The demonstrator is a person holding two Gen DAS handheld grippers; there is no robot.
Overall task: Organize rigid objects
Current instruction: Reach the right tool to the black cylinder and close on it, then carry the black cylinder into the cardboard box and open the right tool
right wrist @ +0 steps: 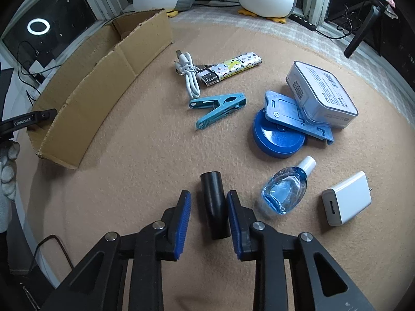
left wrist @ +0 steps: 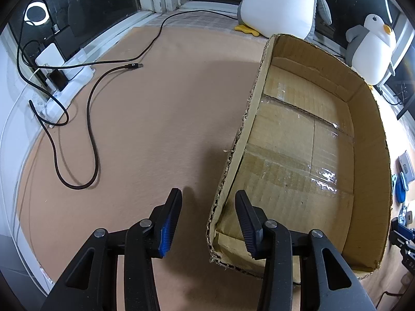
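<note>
Black plastic tube (right wrist: 214, 204): this short, stiff cylinder lies on the tan felt surface (right wrist: 145, 181) at lower centre of the right wrist view, its axis running along the fingers. The right hand-held gripper (right wrist: 209, 224) straddles it, jaws part open; the right pad sits against or just beside the tube wall, and a gap remains on the left. Nothing is clamped yet.

Handling, as judged: the tube looks light, rigid and smooth, so it may roll or slip. Take hold across its mid-length, pads flat on opposite walls.

Other items lie further up the frame: clear blue bottle (right wrist: 285, 194) and white charger (right wrist: 346, 202) at lower right, blue clothes peg (right wrist: 218, 108) at centre, and coiled white cable (right wrist: 188, 73) beside a patterned lighter (right wrist: 233, 68) above it.

Destination, as judged: the cardboard box (left wrist: 298, 155), open-topped and holding nothing, at right of the left wrist view. The left hand-held gripper (left wrist: 207, 220) hangs wide open over the box's near corner, one finger either side of the wall, gripping nothing.
</note>
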